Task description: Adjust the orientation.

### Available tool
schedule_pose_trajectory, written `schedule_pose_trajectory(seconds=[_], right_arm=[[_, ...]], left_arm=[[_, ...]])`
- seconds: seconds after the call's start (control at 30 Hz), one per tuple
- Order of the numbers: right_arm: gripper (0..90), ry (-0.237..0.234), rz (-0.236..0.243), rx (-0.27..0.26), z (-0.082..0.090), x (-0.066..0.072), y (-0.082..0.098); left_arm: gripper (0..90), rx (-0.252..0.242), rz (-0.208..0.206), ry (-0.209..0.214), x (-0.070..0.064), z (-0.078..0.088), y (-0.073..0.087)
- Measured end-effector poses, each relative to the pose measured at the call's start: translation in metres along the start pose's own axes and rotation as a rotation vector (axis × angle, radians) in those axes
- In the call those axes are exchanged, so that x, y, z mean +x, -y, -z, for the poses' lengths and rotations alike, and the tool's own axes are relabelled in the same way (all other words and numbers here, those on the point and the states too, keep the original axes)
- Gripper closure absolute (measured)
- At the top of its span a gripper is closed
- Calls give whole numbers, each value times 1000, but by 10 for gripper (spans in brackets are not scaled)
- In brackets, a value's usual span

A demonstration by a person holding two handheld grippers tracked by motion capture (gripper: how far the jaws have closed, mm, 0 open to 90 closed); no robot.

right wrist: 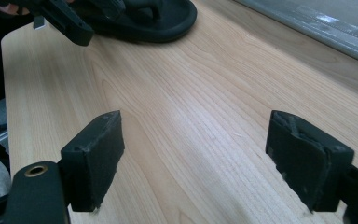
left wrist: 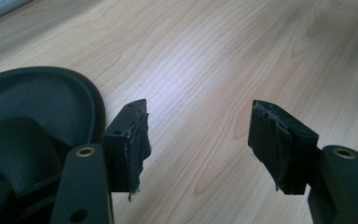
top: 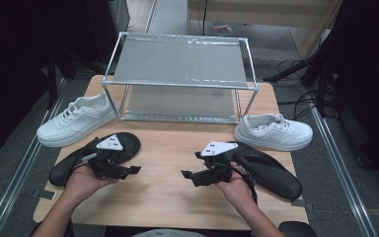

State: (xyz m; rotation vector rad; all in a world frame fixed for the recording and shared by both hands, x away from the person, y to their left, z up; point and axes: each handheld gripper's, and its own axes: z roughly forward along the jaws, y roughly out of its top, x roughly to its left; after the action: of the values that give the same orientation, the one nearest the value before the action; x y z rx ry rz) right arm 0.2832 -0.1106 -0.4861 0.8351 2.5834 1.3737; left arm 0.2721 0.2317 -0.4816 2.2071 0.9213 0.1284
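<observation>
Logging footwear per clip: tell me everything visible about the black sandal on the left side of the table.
The black sandal is a flat slide of matte, rubbery-looking material with a broad strap over the forefoot and a raised rim around the footbed. It lies sole down and slantwise on the wooden table, its rounded end towards the middle, just in front of the white sneaker. The left gripper is in front of its strap with jaws open; contact cannot be told.

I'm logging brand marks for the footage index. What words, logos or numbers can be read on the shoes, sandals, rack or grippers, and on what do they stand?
None can be read: the white sneakers, black sandals, metal rack and grey gripper plates show no legible text.
</observation>
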Motion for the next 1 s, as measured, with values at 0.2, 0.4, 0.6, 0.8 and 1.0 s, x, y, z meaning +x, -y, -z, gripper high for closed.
schedule_pose_trajectory(seconds=[0.2, 0.4, 0.6, 0.8, 1.0], right_arm=[[200, 3, 11, 15, -2, -1, 0], [203, 8, 22, 29, -4, -1, 0], [203, 12, 38, 41, -7, 0, -2], [203, 8, 50, 53, -10, 1, -3], [203, 0, 65, 58, -13, 1, -4]], left_arm=[[380, 2, 17, 8, 5, 5, 4], [379, -8, 42, -16, 14, 17, 13], [381, -19, 83, -43, 22, 30, 21], [382, -33, 107, -69, 29, 41, 29], [383, -45, 139, -103, 37, 50, 39]])
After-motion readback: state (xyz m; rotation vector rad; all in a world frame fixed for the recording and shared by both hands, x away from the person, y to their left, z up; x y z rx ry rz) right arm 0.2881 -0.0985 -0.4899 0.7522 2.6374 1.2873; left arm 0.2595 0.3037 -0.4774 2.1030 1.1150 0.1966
